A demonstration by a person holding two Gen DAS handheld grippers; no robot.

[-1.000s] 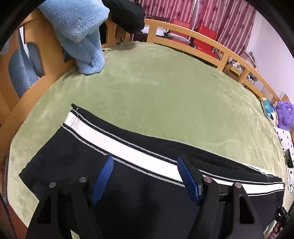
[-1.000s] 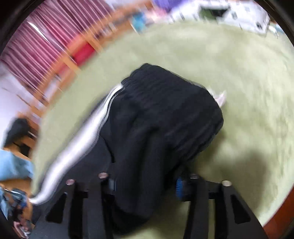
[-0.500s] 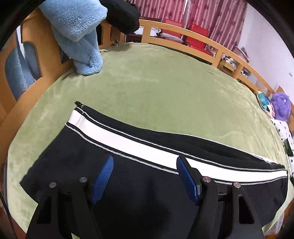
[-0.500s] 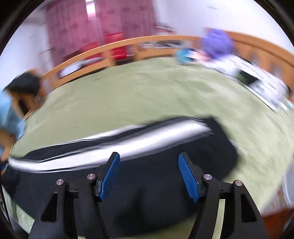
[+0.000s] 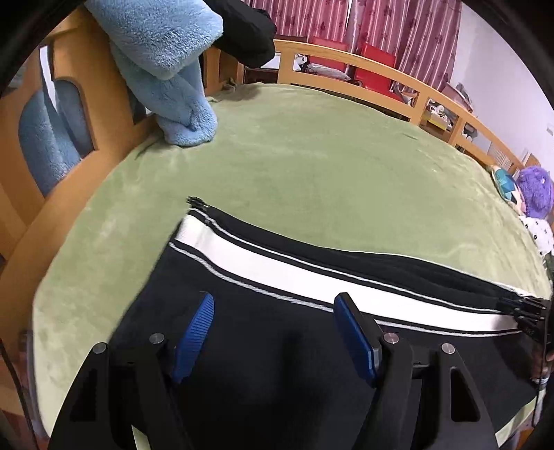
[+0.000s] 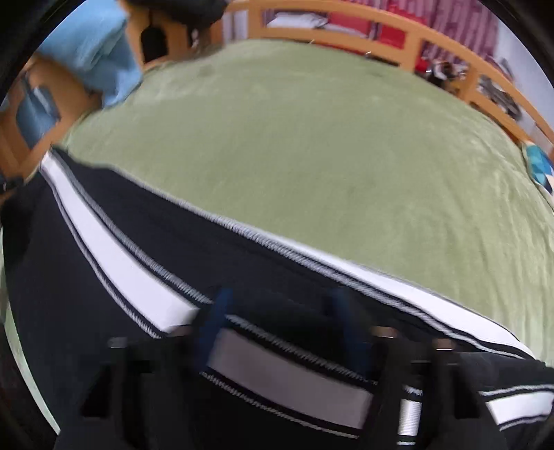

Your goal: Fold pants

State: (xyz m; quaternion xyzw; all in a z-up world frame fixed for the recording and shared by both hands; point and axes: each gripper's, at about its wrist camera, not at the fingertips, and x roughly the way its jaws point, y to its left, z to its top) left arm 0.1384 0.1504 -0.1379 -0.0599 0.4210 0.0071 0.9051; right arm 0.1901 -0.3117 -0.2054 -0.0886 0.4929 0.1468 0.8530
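A plush green blanket (image 5: 329, 166) covers the bed, bounded by a curved wooden rail (image 5: 381, 79). On its near part lie the black pants (image 5: 277, 346), spread flat, their long axis running left to right across both views and a broad white stripe (image 5: 294, 270) edged with thin piping following that axis. In the left wrist view the hem end with the stripe's tip points toward the far left, close to the bed's edge; the fabric looks smooth and matte.

The right wrist view, blurred by motion, shows what the left does not: a folded layer of the pants (image 6: 287, 367) with its own stripe lying between the right gripper (image 6: 287, 322) fingers, which appear clamped on it. The left view alone shows a fluffy blue towel (image 5: 166, 62) draped over the rail with a dark garment (image 5: 249, 31) beside it, and a purple plush toy (image 5: 536, 190) at the far right.

The left gripper (image 5: 273, 332) hovers over the dark cloth with its ribbed blue pads (image 5: 194, 332) spread apart, holding nothing.
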